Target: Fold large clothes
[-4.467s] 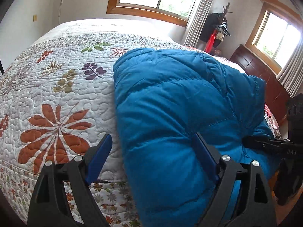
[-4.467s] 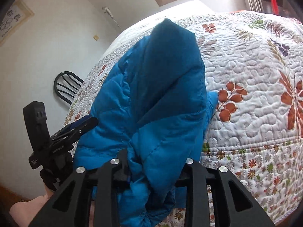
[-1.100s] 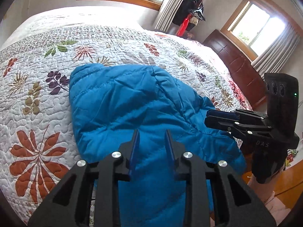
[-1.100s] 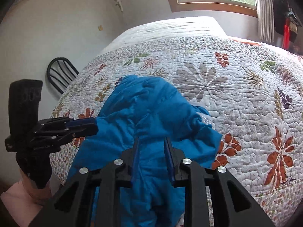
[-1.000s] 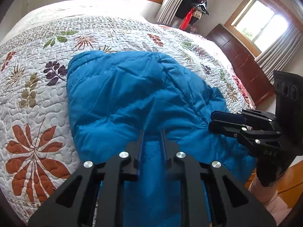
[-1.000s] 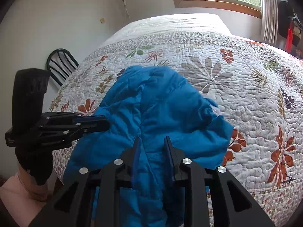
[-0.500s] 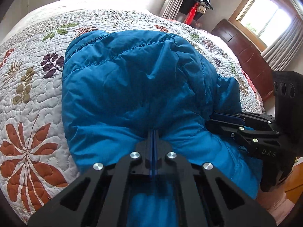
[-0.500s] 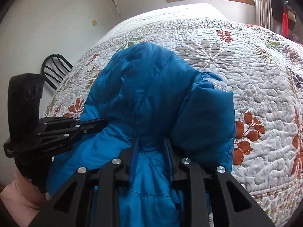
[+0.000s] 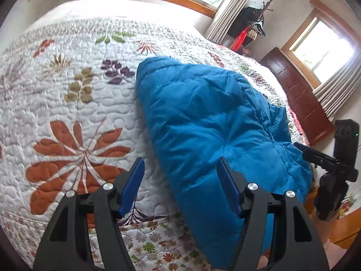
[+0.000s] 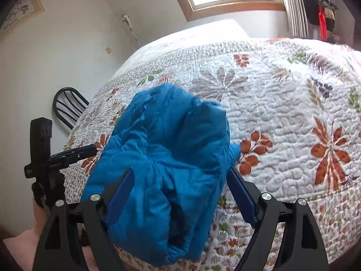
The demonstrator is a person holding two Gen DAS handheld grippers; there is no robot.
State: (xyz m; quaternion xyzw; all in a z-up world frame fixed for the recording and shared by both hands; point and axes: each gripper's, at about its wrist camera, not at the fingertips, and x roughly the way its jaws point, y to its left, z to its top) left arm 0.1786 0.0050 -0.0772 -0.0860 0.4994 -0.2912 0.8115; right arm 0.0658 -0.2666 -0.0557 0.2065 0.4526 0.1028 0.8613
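A blue puffy jacket (image 9: 209, 122) lies bunched on the flowered quilt (image 9: 74, 103) of the bed, its near end hanging over the bed's front edge. My left gripper (image 9: 181, 178) is open, its right finger over the jacket's left side and its left finger over the quilt. My right gripper (image 10: 180, 187) is open and straddles the jacket (image 10: 167, 158) near its overhanging end, holding nothing. The right gripper shows in the left wrist view (image 9: 325, 162), beside the jacket's right edge. The left gripper shows in the right wrist view (image 10: 61, 155), left of the jacket.
A dark wooden dresser (image 9: 300, 99) stands right of the bed under a window. A coat rack with dark and red items (image 9: 252, 29) stands in the far corner. A black chair back (image 10: 67, 108) is at the bed's left side.
Both grippers were shut on the jacket's fabric half a second ago. They have opened and let it go, and both have drawn back toward the bed's front edge.
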